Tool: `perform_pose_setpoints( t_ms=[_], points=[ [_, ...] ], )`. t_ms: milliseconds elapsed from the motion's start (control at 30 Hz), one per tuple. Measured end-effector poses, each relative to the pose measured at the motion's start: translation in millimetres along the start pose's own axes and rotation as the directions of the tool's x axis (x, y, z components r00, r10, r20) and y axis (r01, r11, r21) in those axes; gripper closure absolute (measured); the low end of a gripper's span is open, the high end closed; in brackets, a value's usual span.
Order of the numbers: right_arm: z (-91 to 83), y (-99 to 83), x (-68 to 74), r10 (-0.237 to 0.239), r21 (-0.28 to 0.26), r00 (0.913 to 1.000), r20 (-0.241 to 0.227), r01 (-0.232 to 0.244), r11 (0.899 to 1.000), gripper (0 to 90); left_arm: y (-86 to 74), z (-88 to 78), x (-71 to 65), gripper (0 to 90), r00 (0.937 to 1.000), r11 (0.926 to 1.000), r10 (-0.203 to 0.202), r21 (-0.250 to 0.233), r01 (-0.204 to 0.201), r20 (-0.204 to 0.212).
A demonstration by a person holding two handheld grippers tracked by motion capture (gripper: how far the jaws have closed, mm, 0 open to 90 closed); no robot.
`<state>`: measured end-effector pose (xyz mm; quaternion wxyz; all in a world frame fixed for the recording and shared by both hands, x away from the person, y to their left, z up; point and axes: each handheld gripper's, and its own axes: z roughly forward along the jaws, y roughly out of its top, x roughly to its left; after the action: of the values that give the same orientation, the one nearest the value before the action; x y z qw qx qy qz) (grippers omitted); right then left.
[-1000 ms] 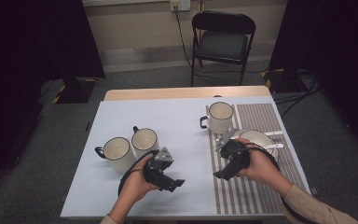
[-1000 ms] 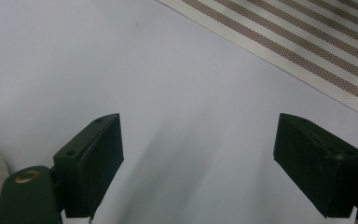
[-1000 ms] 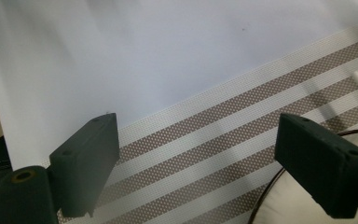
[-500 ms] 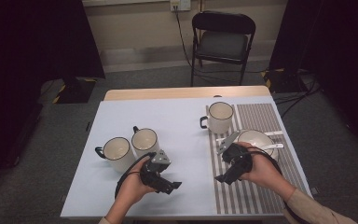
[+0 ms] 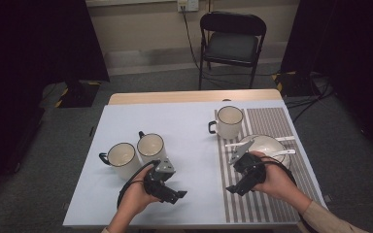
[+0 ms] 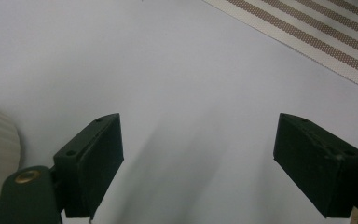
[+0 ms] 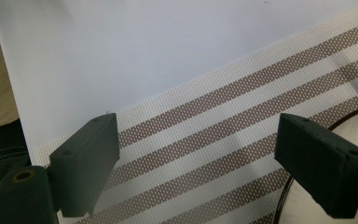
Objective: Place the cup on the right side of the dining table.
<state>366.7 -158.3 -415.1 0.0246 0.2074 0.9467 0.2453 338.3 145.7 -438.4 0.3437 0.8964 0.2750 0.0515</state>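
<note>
Wide shot first: the pale blue-grey counter [image 5: 194, 126] carries a brown-and-white striped woven placemat [image 5: 272, 121] on its right half. On that mat stand a cream enamel mug with a dark rim [image 5: 229, 121] at the far end and a white round bowl [image 5: 262, 145] nearer the person, with a white spoon [image 5: 260, 142] lying across it, long axis running left to right. Over on the bare left half, two more cream mugs [image 5: 137, 151] stand side by side, touching or very nearly.

Now the hands. The right gripper [image 5: 234, 187] hangs just on the near side of the bowl, nose angled down and toward the near edge, away from the bowl; in the right gripper view the bowl's dark rim [image 7: 307, 140] curves in at the lower right, beside the right-hand jaw rather than between the two. Its fingers [image 7: 86, 163] stand wide apart, nothing between them but striped mat.

The left gripper [image 5: 177, 195] sits just near of the mug pair, pointing right and away from them. Its fingers [image 6: 91, 163] are spread wide too, over bare counter.

So the call: the bowl lies behind and to the side of the right gripper, which I judge the nearer hand; it needs turning round to face it.
</note>
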Motion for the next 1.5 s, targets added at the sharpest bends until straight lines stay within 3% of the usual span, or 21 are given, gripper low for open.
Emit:
perform_pose_setpoints(
  t_ms=[667, 1500],
  points=[
    [0.3, -12.4, 8.0, -0.008, -0.008, 0.9999, -0.013, 0.008, 1.000, 13.2, -9.7, -2.2, 0.5, 15.2, 1.0000, 0.9999, 0.000, 0.012, 0.000, -0.006],
    [-3.9, -42.4, 10.7, 0.039, -0.007, 0.9988, -0.030, -0.039, 0.999, 13.1, -23.7, -7.9, 1.0, 15.2, 0.9997, 0.9996, -0.013, 0.025, 0.014, -0.019]
  ],
)
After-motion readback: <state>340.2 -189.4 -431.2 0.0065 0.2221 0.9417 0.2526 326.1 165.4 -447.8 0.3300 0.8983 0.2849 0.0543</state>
